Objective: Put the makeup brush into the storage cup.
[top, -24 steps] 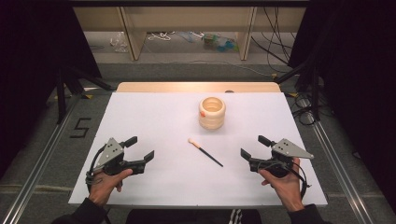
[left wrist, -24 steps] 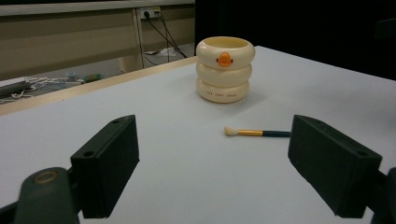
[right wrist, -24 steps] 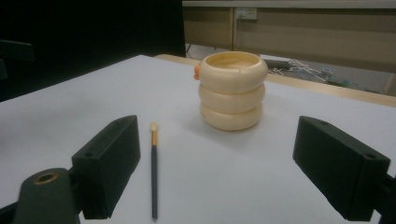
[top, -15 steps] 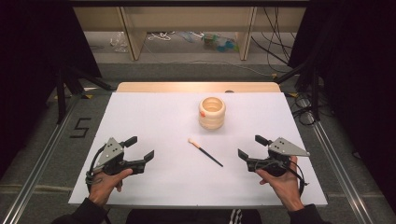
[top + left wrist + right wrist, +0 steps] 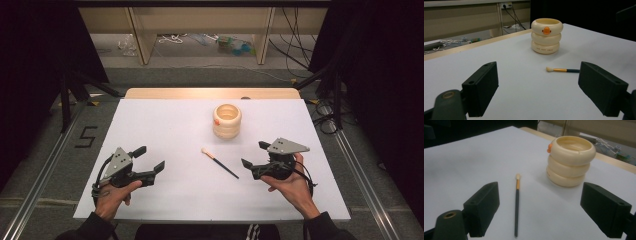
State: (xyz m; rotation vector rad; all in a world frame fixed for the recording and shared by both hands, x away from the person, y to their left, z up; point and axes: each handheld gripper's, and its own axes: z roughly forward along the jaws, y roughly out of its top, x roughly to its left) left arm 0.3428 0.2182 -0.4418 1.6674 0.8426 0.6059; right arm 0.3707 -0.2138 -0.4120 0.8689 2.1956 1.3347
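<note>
Slim dark-handled brush (image 5: 219, 162), gold ferrule, pale tip toward ten o'clock; right gripper (image 5: 255, 157) and left gripper (image 5: 150, 159) gape, holding nothing

Right gripper (image 5: 254, 155) nearer the brush (image 5: 220, 162).

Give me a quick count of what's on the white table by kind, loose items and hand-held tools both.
Brush: 1
Cream ringed holder: 1
Hand-held tools: 2, the left tool and the right tool, both open and holding nothing
Total: 4
</note>
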